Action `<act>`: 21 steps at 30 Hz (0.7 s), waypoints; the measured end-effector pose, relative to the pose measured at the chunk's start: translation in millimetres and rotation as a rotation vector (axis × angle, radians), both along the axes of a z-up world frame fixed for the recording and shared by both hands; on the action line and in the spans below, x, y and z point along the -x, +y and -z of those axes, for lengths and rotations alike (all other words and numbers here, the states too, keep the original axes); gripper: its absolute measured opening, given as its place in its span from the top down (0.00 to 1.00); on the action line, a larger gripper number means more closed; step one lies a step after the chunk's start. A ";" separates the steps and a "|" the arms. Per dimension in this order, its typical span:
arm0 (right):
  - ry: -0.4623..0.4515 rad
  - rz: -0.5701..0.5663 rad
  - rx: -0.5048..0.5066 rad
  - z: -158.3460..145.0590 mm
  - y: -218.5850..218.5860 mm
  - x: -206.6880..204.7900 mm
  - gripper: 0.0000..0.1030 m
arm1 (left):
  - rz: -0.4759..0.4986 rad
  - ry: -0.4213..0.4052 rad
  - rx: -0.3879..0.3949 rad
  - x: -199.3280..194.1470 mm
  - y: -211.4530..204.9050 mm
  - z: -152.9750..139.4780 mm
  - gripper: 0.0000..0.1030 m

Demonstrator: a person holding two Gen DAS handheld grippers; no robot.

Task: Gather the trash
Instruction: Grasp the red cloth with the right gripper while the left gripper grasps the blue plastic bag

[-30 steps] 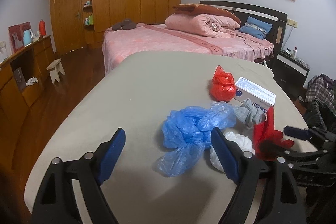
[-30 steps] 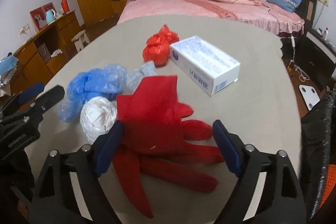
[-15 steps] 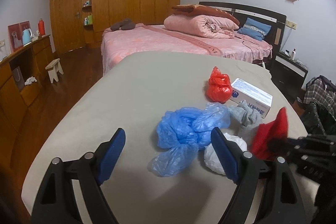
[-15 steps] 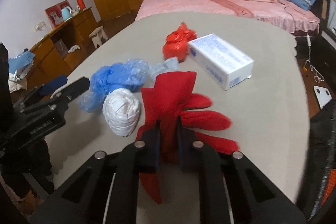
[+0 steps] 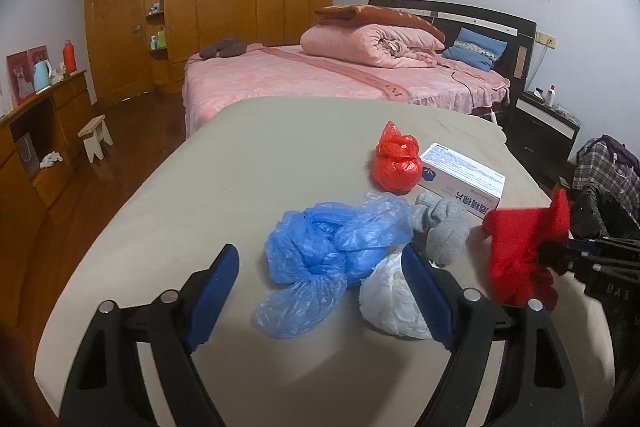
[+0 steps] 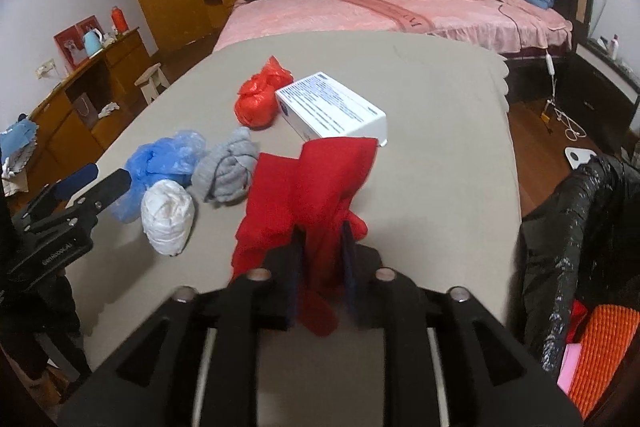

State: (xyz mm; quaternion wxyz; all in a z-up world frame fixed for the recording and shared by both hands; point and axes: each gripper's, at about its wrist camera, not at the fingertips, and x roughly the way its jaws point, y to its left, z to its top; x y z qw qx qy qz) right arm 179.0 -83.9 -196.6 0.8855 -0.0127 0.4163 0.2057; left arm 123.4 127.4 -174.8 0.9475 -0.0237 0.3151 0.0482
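Note:
My right gripper (image 6: 322, 233) holds a red glove (image 6: 312, 183) bunched between its pads and lifted off the beige table (image 6: 440, 131); its jaws are opening slightly with the glove still between them. The left wrist view shows the glove (image 5: 520, 247) hanging at the right. My left gripper (image 5: 320, 255) stands open, low over a crumpled blue plastic bag (image 5: 332, 251) and apart from it. A white bag ball (image 5: 392, 303) lies beside its right finger. Behind these lie a grey cloth (image 5: 440, 227), a red plastic bag (image 5: 394, 163) and a white box (image 5: 460, 179).
A black trash bag (image 6: 580, 219) hangs open off the table's right edge, with orange and pink items inside. A pink bed (image 5: 340, 79) stands beyond the table. To the left are a wooden sideboard (image 5: 40, 131) and a small stool (image 5: 96, 135).
The right gripper shut on the red glove, which lay flat on the table, and lifted it, uncovering the grey cloth. The left gripper has stayed open and still.

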 end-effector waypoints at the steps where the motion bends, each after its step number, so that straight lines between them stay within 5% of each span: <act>1: -0.003 0.019 0.015 0.6 -0.1 0.9 0.43 | -0.001 0.000 0.001 -0.1 -0.2 0.0 0.21; 5: -0.046 0.083 0.047 -2.6 -7.6 8.1 0.28 | -0.004 -0.003 0.000 0.3 -0.9 -0.2 0.21; 14: -0.047 0.037 0.007 -2.9 6.0 7.4 0.19 | -0.010 -0.010 0.001 1.0 2.5 0.0 0.21; 21: -0.015 0.014 0.076 22.5 37.2 -6.4 0.16 | -0.020 -0.005 0.003 -2.5 11.7 0.9 0.21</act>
